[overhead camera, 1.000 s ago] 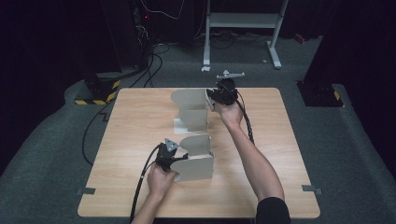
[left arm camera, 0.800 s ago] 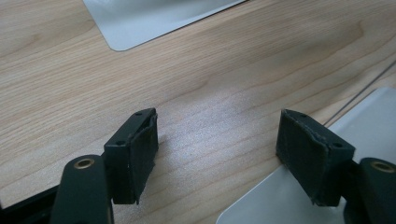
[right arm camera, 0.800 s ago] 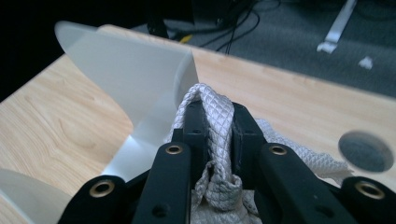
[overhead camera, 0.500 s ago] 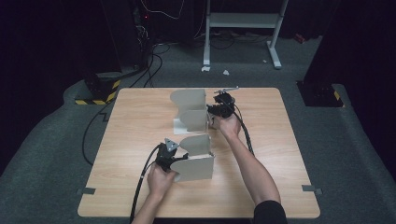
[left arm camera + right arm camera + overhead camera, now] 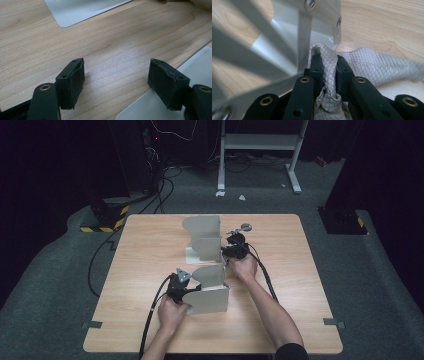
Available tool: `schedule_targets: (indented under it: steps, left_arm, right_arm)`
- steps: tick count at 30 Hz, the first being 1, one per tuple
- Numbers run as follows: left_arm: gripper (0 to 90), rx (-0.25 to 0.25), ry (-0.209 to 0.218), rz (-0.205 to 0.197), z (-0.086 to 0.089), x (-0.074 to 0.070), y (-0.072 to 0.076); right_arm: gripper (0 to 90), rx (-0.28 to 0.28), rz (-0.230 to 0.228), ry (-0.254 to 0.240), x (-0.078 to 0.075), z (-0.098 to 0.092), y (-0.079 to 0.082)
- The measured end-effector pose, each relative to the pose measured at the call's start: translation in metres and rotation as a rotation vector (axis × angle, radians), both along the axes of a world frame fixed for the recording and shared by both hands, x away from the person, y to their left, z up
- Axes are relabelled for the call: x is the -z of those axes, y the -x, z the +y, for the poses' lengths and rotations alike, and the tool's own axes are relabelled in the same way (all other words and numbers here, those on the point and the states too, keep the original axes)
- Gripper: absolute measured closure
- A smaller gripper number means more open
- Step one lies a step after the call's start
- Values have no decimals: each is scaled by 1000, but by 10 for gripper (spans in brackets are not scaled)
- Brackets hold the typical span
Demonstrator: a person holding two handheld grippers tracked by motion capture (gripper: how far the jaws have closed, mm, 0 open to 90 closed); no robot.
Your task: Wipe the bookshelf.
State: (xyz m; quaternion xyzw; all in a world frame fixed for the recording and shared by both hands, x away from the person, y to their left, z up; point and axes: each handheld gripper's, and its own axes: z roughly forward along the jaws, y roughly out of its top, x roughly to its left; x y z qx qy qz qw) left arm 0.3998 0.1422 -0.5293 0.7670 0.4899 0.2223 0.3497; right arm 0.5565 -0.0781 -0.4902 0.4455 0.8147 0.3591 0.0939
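I grip a fold of the pale grey quilted cloth [image 5: 362,62] in my clenched right claw [image 5: 329,67], low beside the far grey metal bookend [image 5: 204,240] near the desk's middle. My left claw [image 5: 116,80] stands released, empty, by the near grey bookend [image 5: 210,292] toward the desk's front edge. I judge this the placing step; next I must ease the cloth down and let go.

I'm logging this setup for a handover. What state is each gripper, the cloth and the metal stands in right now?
Left gripper: jaws open, nothing between them, bare tabletop beyond.
Right gripper: shut on a fold of the quilted cloth.
Quilted cloth: bunched, pinched at one fold, the rest lying on the table.
Near metal stand: upright by the left gripper.
Far metal stand: upright.
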Motion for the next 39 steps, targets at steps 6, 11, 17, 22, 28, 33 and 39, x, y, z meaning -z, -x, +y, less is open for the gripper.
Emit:
schedule_targets:
  steps: [6,11,17,22,28,33,39]
  left_arm:
    - [296,-2,-1,1,0,0,0]
    - [296,-3,-2,0,0,0,0]
    - [295,-4,-1,0,0,0,0]
    - [295,-10,-1,1,0,0,0]
    - [295,-18,0,2,1,0,0]
    - [295,-17,1,3,1,0,0]
    - [296,-7,1,7,2,-1,-1]
  right_arm:
    - [798,-15,-5,1,5,-8,16]
    - [798,-46,-3,-6,13,-15,32]
    - [798,-116,-20,24,11,-13,52]
    - [798,-145,-36,42,10,-18,72]
    - [798,-149,-45,26,15,-35,95]
    - [792,-163,-62,74,16,-51,118]
    - [789,-53,-88,111,15,-92,122]
